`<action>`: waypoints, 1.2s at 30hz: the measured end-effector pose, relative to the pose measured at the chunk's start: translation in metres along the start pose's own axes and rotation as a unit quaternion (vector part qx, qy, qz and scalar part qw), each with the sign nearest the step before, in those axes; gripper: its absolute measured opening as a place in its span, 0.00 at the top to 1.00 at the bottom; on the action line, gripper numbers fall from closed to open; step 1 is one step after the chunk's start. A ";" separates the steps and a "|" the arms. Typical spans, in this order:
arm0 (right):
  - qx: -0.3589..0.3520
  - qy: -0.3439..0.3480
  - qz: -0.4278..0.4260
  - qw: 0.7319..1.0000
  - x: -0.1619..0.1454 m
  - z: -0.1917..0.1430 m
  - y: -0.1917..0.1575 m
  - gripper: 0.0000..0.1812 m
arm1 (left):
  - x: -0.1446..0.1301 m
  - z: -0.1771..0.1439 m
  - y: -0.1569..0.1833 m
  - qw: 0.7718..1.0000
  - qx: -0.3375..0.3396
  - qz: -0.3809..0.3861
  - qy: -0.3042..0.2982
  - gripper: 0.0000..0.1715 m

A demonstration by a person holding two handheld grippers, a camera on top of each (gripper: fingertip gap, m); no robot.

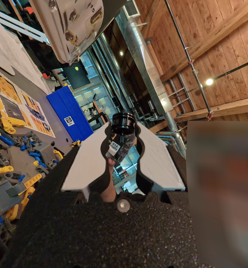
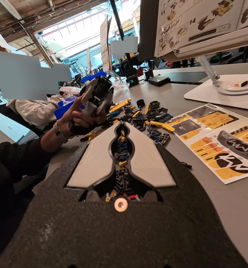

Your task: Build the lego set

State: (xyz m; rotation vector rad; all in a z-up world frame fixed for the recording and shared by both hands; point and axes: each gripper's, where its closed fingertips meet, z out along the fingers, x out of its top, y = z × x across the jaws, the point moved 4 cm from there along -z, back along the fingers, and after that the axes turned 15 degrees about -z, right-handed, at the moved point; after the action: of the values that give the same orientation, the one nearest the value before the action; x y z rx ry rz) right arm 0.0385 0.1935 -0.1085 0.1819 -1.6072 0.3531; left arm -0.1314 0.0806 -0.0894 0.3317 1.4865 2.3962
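left gripper (image 1: 122,127): raised above the counter (image 2: 207,217) and tilted upward, clamped on a black wheel hub (image 1: 122,121) held between the tips of its two pale fingers (image 1: 91,159). a short black axle projects from the lower face of the hub. in the right wrist view the same gripper (image 2: 104,85) appears at upper left, gripped by a hand (image 2: 79,120) with a watch at the wrist and a dark knitted sleeve behind it.

right gripper (image 2: 122,123): fingertips together, nothing visible between them (whether a very small part is pinched at the tips cannot be told). it hangs low over a pile of loose building parts (image 2: 142,120), yellow, blue, grey and black, spread on the grey counter.

surroundings:
- sticker sheet (image 2: 216,139), yellow, grey and black, flat on the counter just right of the pile
- instruction booklet (image 2: 192,21), open on a white stand (image 2: 221,89) at the far right; a small orange piece and a small black piece lie on the stand's base
- blue bin (image 1: 68,110), beyond the pile in the left wrist view
- black wheels (image 2: 153,104), at the far edge of the pile
- another seated person in a pale top (image 2: 33,108), behind the left gripper
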 end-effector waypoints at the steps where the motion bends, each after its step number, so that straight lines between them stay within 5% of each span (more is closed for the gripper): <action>1: 0.001 0.001 0.003 1.000 0.000 0.000 0.001 0.99 | 0.001 -0.001 0.001 1.000 -0.002 -0.001 0.001 0.82; 6: 0.020 0.001 0.017 1.000 0.000 0.000 -0.001 0.91 | -0.006 0.003 0.005 0.999 -0.007 0.024 -0.031 0.82; 10: -0.024 -0.029 0.015 0.999 0.000 0.000 0.006 0.60 | -0.037 0.018 0.007 0.983 0.035 0.120 -0.131 0.82; 11: -0.038 -0.036 0.001 0.999 0.001 -0.002 0.008 0.59 | -0.049 0.022 0.004 0.971 0.060 0.161 -0.166 0.82; 14: -0.058 -0.064 -0.062 0.994 0.006 -0.009 0.007 0.60 | -0.079 0.029 -0.005 0.914 0.124 0.293 -0.253 0.81; 16: -0.036 -0.105 -0.106 0.988 0.001 -0.015 0.000 0.70 | -0.095 0.030 -0.014 0.876 0.150 0.347 -0.300 0.81; 23: 0.042 -0.332 -0.138 0.932 -0.053 -0.028 -0.021 0.88 | -0.125 0.023 -0.055 0.795 0.219 0.385 -0.415 0.81; 27: 0.039 -0.377 -0.188 0.906 -0.063 -0.036 -0.021 0.92 | -0.133 0.023 -0.065 0.783 0.226 0.386 -0.432 0.81; 36: 0.082 -0.403 -0.153 0.898 -0.081 -0.036 -0.026 0.95 | -0.136 0.021 -0.076 0.775 0.241 0.378 -0.445 0.81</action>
State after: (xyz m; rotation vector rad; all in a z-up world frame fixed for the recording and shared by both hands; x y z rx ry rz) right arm 0.0864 0.1731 -0.1846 0.7837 -2.3201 0.1657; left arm 0.0125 0.0793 -0.1531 2.1701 1.5419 1.6537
